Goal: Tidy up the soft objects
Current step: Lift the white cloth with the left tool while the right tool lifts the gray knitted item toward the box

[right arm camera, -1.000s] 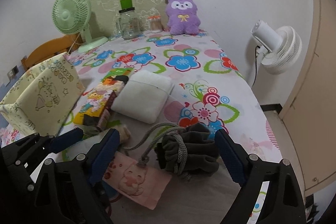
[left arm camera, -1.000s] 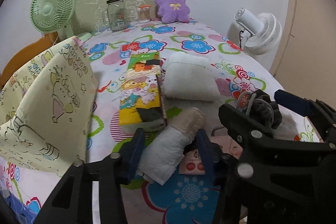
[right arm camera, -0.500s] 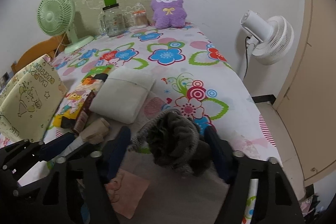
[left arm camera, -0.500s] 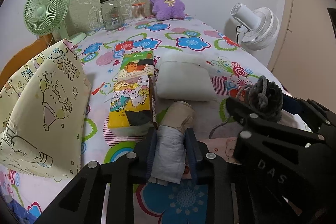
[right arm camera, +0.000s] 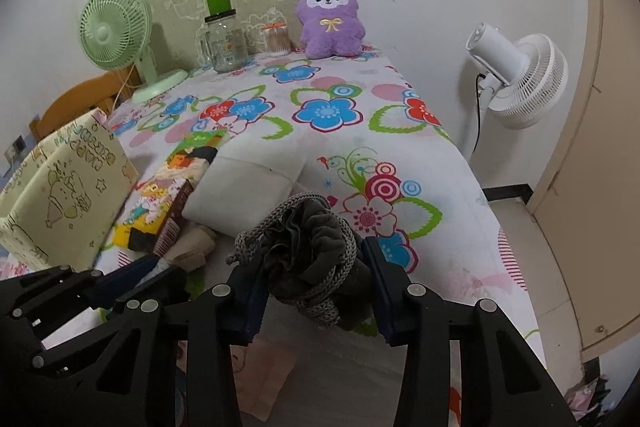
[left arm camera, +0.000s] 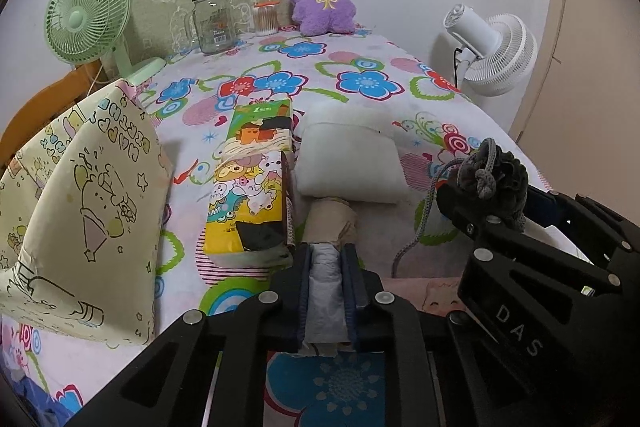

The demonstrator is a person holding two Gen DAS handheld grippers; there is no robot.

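Over the flowered tabletop (left arm camera: 360, 75), left tool (left arm camera: 327, 259) is clamped on the grey-and-beige rolled sock (left arm camera: 326, 267), right tool (right arm camera: 312, 267) squeezing the dark grey drawstring pouch (right arm camera: 316, 251); that dangling cord could probably snag nearby clutter.

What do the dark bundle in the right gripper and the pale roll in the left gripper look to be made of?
Dark bundle: seemingly soft grey fleece or knit, matte, rumpled, wrapped in a braided grey cord.
Pale roll: probably thin woven or knit fabric, grey-white with a beige end, matte; it creases where the left gripper squeezes it.
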